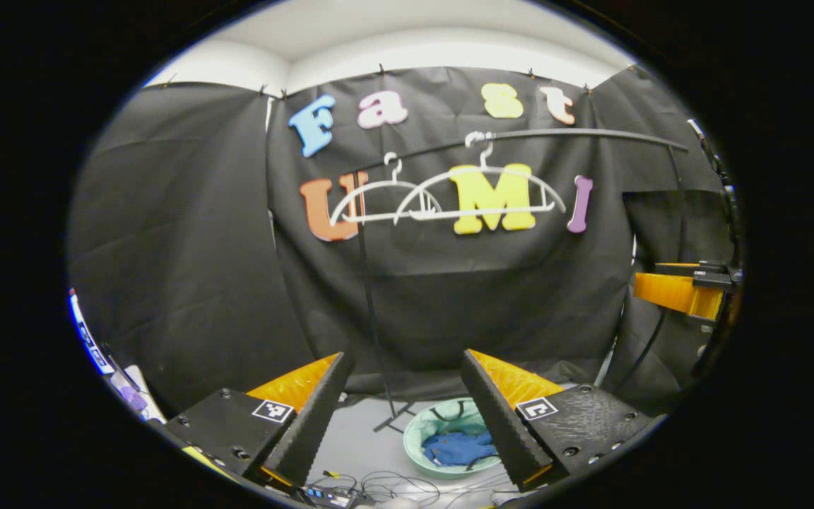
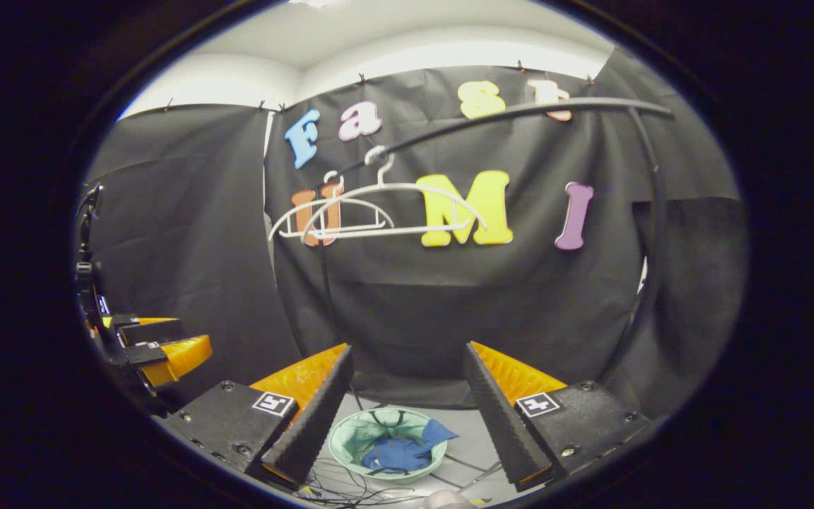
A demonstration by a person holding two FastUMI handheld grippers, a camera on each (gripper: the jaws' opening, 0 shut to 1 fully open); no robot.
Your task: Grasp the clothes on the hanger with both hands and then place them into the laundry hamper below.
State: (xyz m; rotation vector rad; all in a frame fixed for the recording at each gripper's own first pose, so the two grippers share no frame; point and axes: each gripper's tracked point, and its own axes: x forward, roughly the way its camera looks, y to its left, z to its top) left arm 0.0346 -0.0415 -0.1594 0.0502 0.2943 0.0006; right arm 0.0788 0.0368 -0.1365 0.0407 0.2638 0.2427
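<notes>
Two grippers hang wide apart and empty, the left gripper [image 1: 403,413] and the right gripper [image 2: 407,413] each with jaws released, touching nothing. Below and beyond them, on the floor, the pale green hamper [image 1: 417,428] already holds the blue clothes [image 1: 458,447]; in the right gripper view a corner of the cloth [image 2: 439,431] lies over the rim. Judging from this, the task looks nearly done, and the good move is to draw both grippers back without snagging the cables [image 1: 393,484] on the floor. Farther off, two white hangers [image 1: 449,201] hang bare on the black rail [image 1: 591,134] against the booth wall
</notes>
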